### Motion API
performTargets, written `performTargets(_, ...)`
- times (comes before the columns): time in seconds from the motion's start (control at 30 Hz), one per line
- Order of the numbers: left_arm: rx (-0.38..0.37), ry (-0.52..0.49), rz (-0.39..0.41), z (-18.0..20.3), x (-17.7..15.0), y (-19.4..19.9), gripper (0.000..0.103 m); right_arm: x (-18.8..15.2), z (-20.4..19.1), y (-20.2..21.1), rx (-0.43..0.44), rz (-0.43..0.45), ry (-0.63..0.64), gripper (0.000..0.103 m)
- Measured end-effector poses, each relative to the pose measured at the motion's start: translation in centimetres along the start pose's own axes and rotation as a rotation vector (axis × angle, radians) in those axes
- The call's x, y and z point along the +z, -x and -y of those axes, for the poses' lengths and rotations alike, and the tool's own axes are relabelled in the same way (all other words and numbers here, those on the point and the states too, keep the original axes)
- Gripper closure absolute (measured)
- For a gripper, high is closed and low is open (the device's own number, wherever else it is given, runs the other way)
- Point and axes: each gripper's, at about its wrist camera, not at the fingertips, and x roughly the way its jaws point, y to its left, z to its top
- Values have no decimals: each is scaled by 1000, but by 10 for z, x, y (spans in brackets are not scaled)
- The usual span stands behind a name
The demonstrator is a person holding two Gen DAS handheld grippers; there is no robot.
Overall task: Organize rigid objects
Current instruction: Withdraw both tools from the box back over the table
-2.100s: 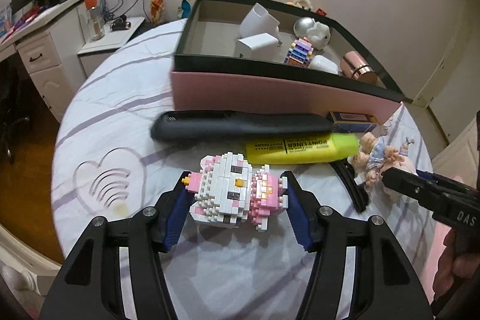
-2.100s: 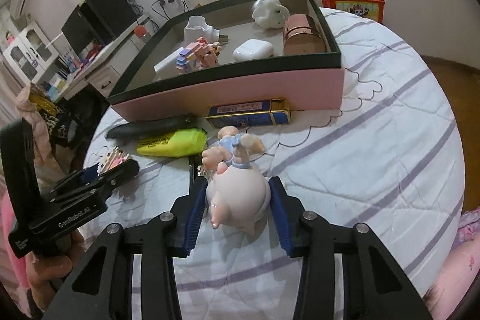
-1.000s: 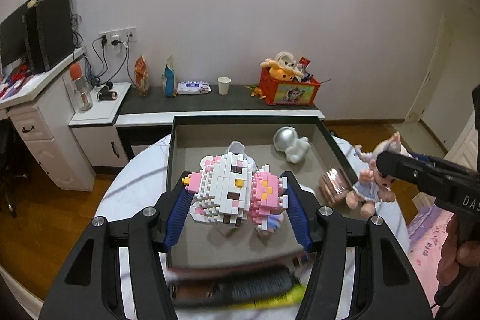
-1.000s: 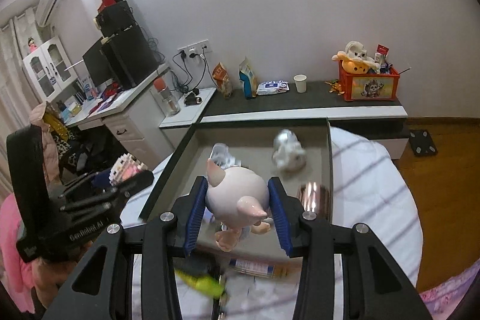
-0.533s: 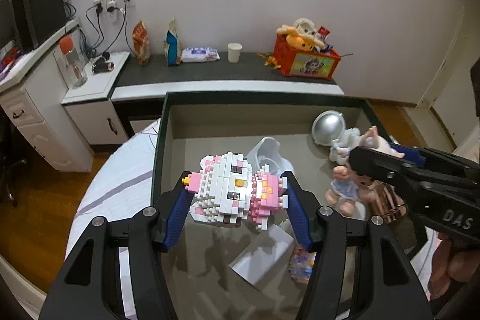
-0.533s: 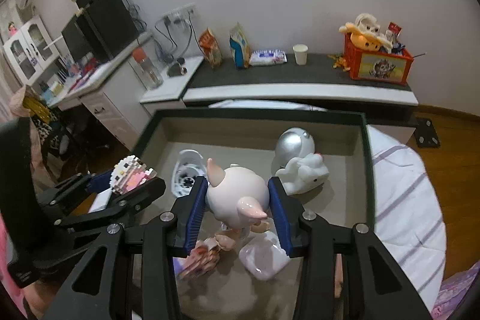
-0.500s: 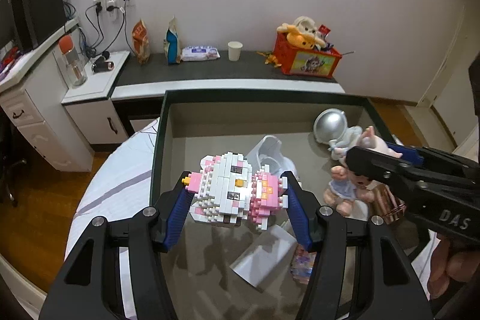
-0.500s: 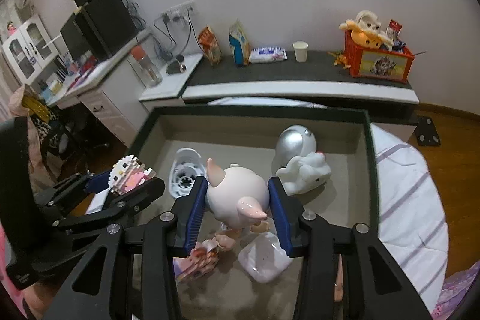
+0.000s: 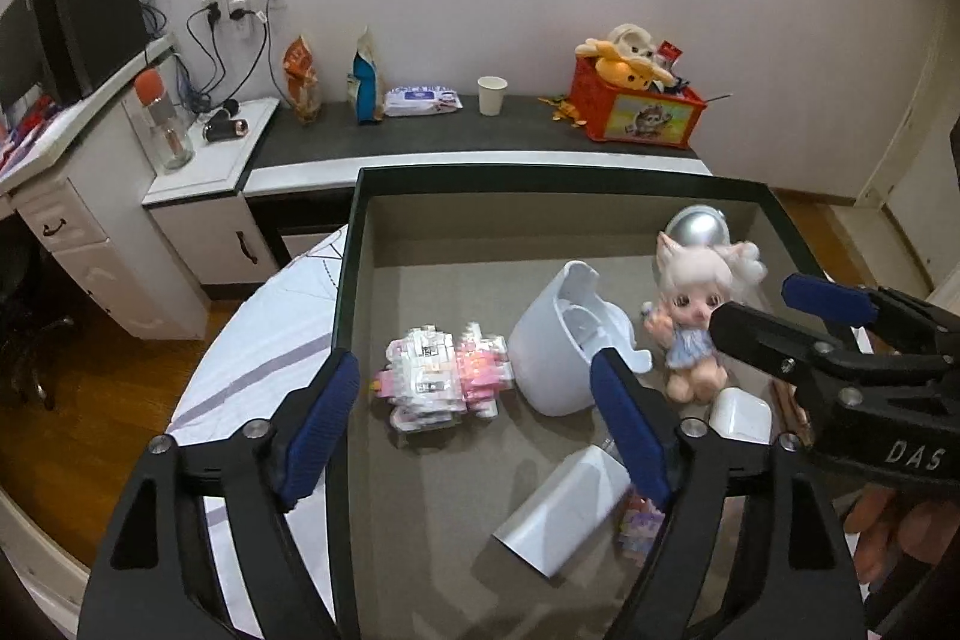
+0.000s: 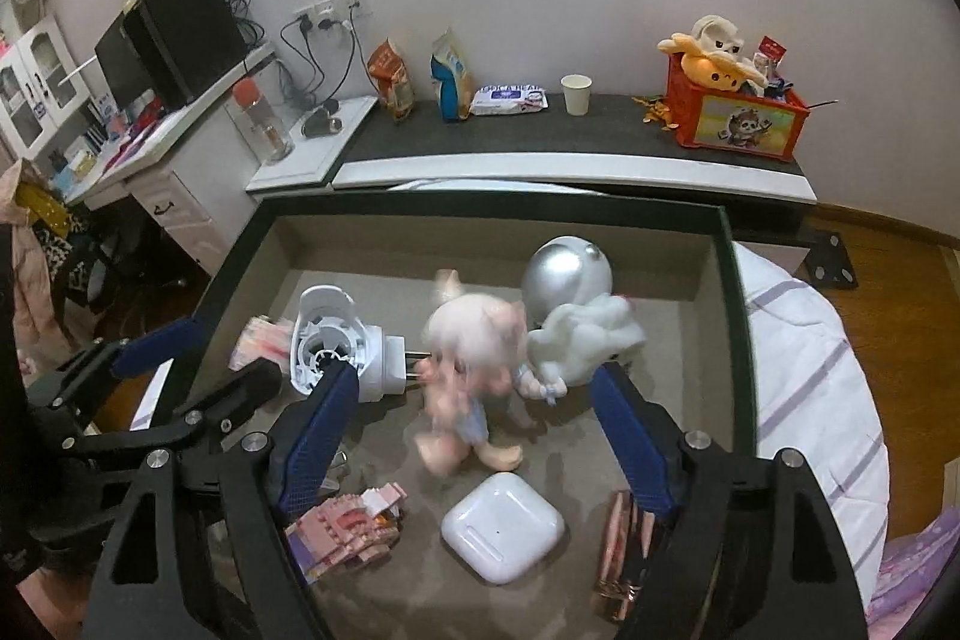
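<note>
Both grippers hover open over the dark-rimmed box (image 9: 351, 280). My left gripper (image 9: 480, 418) is open and empty; the pink-and-white brick cat figure (image 9: 441, 379) lies blurred on the box floor just beyond its fingers. My right gripper (image 10: 474, 424) is open and empty; the pink-haired doll (image 10: 468, 370) is blurred between and below its fingers, inside the box (image 10: 735, 340). In the left wrist view the doll (image 9: 699, 310) is upright next to the right gripper's fingers (image 9: 822, 298).
The box also holds a white plug adapter (image 10: 336, 343), a silver-headed white figure (image 10: 576, 304), a white earbud case (image 10: 501, 532), a pink brick model (image 10: 342, 532) and a rose-gold item (image 10: 624, 562). A low dark shelf (image 9: 480, 130) with a red toy crate (image 9: 636, 106) stands behind.
Both grippers have opened. The brick cat figure left the left gripper and the doll left the right gripper; both now sit or drop inside the box.
</note>
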Motion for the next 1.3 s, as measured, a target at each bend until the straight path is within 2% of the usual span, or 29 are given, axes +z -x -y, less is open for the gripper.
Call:
performTargets(0.1,35,-24,27,8,-3,10,5,-1,-1,9,1,10,-1,20)
performTargets(0.17,62,-37,67,12,-5,23,1,-3,-2,16,-8,15,-4,15)
performTargets(0.2,69,-37,81,13,-7,31,1,-3,-3,19,-9,20,-11,12)
performTargets(0.37,91,-2,118,10,-17,71,0,-13,-3,48,12,57,-37,12)
performTargets(0.57,38,67,177,6,-46,126,0,-37,-11,96,-7,119,-17,10)
performTargets(0.6,42,72,192,7,-53,137,0,-42,-12,104,-8,130,-19,0)
performTargets(0.77,68,69,254,15,-87,181,0,-77,-19,146,1,188,-21,0)
performTargets(1.0,77,95,283,20,-135,220,0,-133,-23,191,-19,229,-21,0)
performTargets(1.3,89,108,296,33,-198,250,0,-199,-25,216,-39,209,-33,0)
